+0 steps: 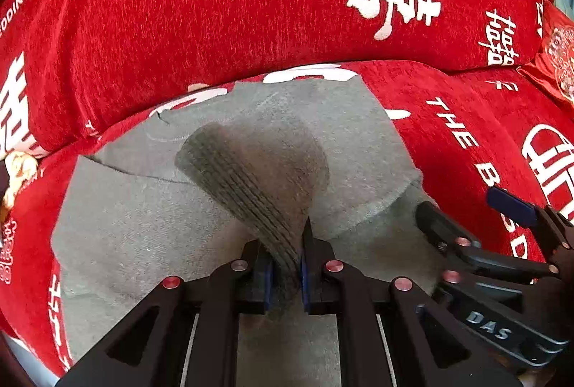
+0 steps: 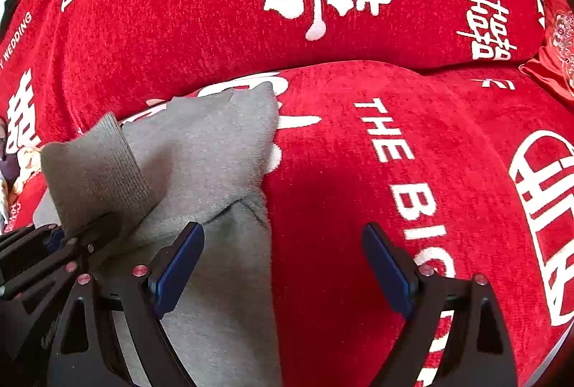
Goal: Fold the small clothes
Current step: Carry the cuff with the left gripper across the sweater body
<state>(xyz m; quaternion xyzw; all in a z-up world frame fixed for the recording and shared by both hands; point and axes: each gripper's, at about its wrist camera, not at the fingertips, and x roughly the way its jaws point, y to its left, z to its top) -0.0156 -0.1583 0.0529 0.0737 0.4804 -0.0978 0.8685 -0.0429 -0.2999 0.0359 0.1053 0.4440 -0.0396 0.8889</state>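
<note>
A grey sweatshirt (image 1: 143,225) lies flat on the red sofa seat. Its ribbed sleeve cuff (image 1: 258,171) is lifted above the body of the garment, and my left gripper (image 1: 287,258) is shut on the cuff's end. In the right wrist view the same cuff (image 2: 93,179) stands up at the left, pinched by the left gripper (image 2: 68,240). My right gripper (image 2: 283,258) is open with nothing between its blue pads (image 2: 179,265). It hovers over the garment's (image 2: 215,154) right edge and the bare seat. It also shows at the right of the left wrist view (image 1: 466,207).
The sofa seat (image 2: 358,189) and backrest (image 1: 215,10) wear a red cover with white characters and lettering. A red embroidered cushion (image 2: 556,42) sits at the far right. A pale patterned object (image 1: 18,171) shows at the left edge.
</note>
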